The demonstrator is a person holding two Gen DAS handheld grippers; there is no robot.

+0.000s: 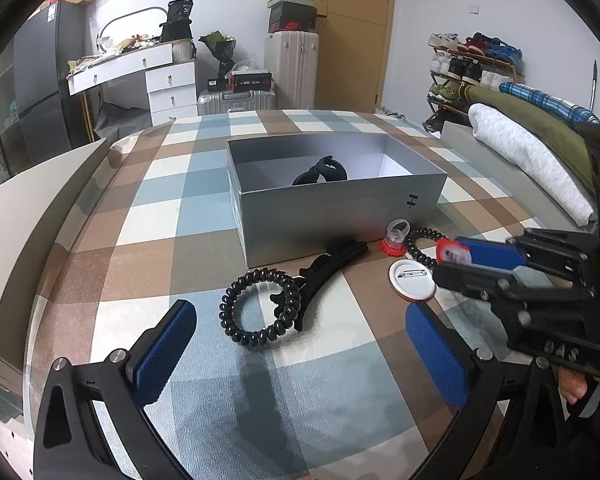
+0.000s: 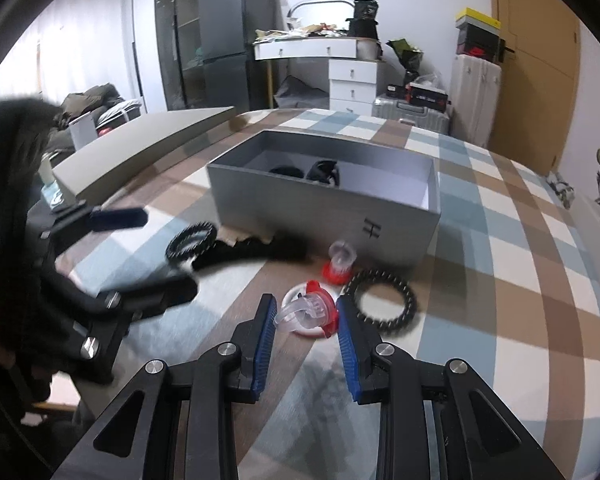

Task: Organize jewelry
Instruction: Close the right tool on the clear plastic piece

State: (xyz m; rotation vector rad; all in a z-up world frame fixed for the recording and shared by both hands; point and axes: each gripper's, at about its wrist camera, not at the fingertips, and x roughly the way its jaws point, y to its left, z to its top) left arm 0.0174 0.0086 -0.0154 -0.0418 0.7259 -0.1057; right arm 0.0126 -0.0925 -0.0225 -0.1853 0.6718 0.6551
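Right gripper (image 2: 305, 317) jaws clamped on a clear plastic ring with a red base (image 2: 310, 309), at 6 o'clock from the open grey cardboard box (image 2: 324, 208). Slick, lopsided hold; may twist out. Left gripper (image 1: 300, 344) jaws wide, empty, over the black coiled hair tie (image 1: 260, 309).

Support: table under checked cloth (image 1: 148, 216), blue, brown and cream. Lying on it: open grey box (image 1: 340, 208) far centre; black hair claw (image 1: 324, 272) and black spiral hair tie (image 1: 260, 308) near it; red-based clear ring (image 1: 396, 238), second spiral tie (image 2: 382, 306), round badge (image 1: 412, 280) right.
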